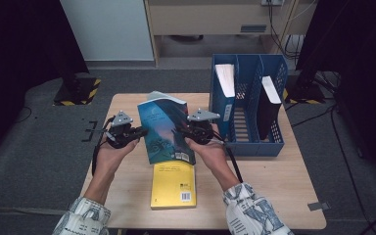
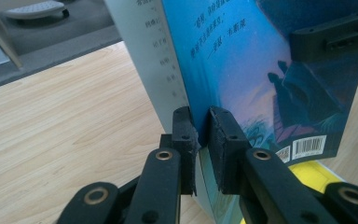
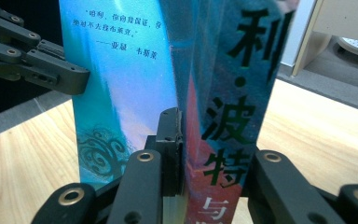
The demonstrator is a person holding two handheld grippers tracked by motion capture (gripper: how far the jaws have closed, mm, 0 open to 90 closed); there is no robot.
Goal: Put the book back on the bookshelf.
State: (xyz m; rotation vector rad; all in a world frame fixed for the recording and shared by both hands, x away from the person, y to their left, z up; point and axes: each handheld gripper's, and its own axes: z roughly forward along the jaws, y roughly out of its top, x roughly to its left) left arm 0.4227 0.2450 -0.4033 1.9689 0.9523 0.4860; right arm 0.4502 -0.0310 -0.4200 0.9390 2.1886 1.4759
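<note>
**So, both grippers are clamped on the blue book**

Basically the wooden table (image 1: 284,196) is the biggest thing, and on its right side sits a blue file rack (image 1: 247,142) with a couple of books standing in its slots. Over the middle of the table, the blue book (image 1: 164,129) is held up off the surface, tilted, back cover facing the camera with the barcode at the bottom. Right below it, near the person's edge of the table, a yellow book (image 1: 173,185) lies flat.

Left gripper (image 2: 204,133) is pinching the blue book's cover edge, pads tight on either side. Right gripper (image 3: 209,140) is squeezed on the spine side, the thick book wedged between its jaws. Both hands come in from the bottom, sleeves patterned white and blue.
</note>
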